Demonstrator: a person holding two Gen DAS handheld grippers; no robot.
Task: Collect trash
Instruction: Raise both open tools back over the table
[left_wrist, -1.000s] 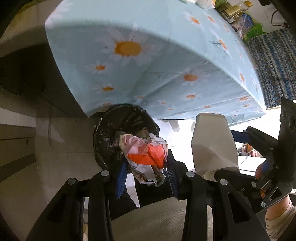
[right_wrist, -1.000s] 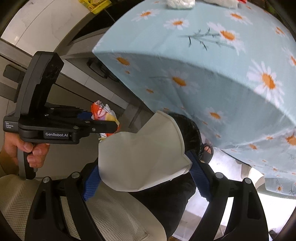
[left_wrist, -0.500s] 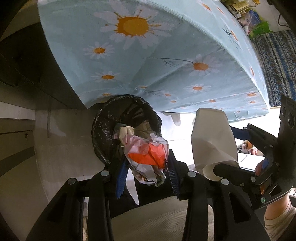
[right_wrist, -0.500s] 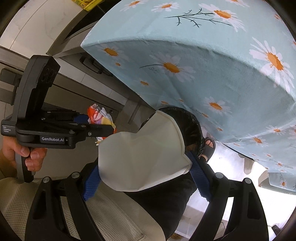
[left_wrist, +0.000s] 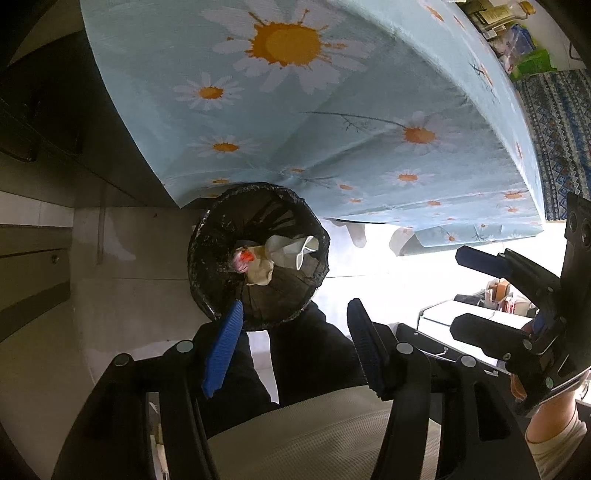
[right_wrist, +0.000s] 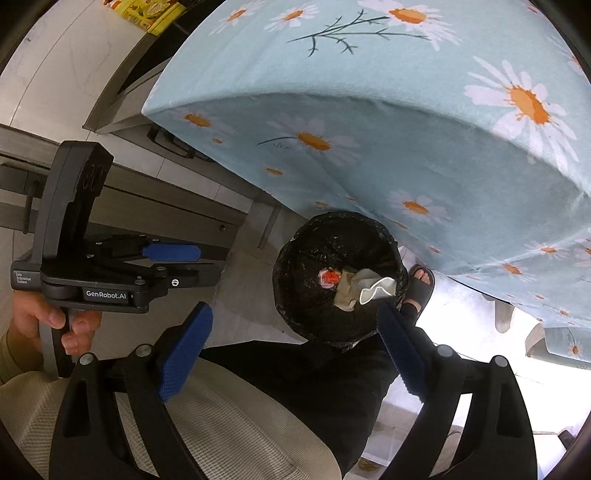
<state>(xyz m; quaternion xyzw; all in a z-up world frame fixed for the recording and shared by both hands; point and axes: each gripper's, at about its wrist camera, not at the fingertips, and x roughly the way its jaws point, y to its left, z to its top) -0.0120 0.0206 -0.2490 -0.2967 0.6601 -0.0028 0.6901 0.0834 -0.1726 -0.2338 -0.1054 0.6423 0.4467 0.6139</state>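
Both the left gripper (left_wrist: 295, 343) and right gripper (right_wrist: 295, 347) hover with ribbed blue fingers spread, empty, above the round black-lined bin (left_wrist: 207, 236) holding crumpled paper (right_wrist: 373, 288) ahead.

trash in the bin

a round bin lined with a black bag (left_wrist: 207, 258) stands on the floor, tucked at the hanging edge of the daisy cloth. inside lie a crumpled wrapper with an orange-red patch (left_wrist: 243, 256), a beige crumpled paper (left_wrist: 260, 273) beside it, and a white paper cup (left_wrist: 291, 249), on its side, touching both, toward the right wall
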